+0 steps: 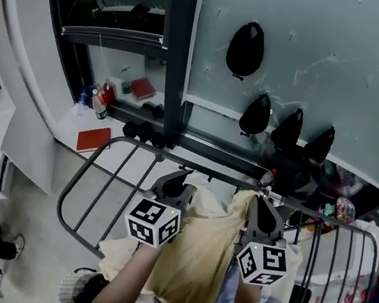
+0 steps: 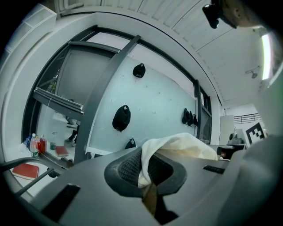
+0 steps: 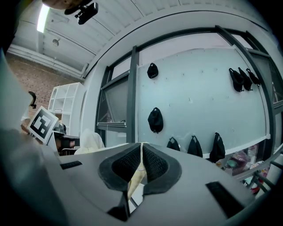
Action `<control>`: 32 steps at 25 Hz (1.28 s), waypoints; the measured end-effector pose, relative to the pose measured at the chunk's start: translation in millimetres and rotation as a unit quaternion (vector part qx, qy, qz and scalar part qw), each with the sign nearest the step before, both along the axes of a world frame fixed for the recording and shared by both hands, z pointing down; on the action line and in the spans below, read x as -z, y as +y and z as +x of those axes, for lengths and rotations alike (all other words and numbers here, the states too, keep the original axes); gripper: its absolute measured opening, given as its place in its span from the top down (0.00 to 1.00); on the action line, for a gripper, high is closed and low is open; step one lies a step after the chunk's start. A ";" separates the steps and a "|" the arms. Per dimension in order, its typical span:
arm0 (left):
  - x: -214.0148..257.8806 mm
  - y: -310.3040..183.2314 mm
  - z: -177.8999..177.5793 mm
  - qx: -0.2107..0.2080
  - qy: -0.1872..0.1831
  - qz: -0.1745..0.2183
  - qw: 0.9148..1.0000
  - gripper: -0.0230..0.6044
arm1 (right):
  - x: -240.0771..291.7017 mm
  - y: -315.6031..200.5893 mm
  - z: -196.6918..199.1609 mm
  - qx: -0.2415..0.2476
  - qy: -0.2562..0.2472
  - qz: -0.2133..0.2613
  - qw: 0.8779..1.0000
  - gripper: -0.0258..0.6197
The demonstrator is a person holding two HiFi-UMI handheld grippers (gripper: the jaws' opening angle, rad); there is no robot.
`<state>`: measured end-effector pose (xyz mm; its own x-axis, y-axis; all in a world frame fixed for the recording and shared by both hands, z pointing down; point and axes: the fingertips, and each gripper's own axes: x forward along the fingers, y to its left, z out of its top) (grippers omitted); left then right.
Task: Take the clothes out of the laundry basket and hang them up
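Observation:
A pale yellow garment (image 1: 199, 254) hangs between my two grippers over the metal drying rack (image 1: 102, 169). My left gripper (image 1: 176, 184) is shut on the garment's left top edge; in the left gripper view the cloth (image 2: 177, 143) bunches up out of the closed jaws of that left gripper (image 2: 143, 170). My right gripper (image 1: 260, 209) is shut on the right top edge, and in the right gripper view a thin fold of the yellow fabric (image 3: 137, 174) is pinched in the right gripper (image 3: 141, 161). The laundry basket is hidden below the garment.
The rack's right wing (image 1: 342, 262) carries barred rails with a light blue garment (image 1: 224, 297) hanging under it. Black caps (image 1: 246, 48) hang on the glass wall behind. A red book (image 1: 94, 139) and bottles (image 1: 98, 102) lie on the sill at left.

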<state>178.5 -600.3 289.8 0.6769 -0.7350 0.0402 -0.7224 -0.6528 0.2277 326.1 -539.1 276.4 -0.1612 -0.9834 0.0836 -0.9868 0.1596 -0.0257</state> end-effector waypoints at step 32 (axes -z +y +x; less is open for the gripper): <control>-141.2 -44.6 16.3 0.024 -0.150 -0.135 0.979 0.65 | -108.9 -55.2 15.0 -0.044 0.081 -0.150 0.984 0.81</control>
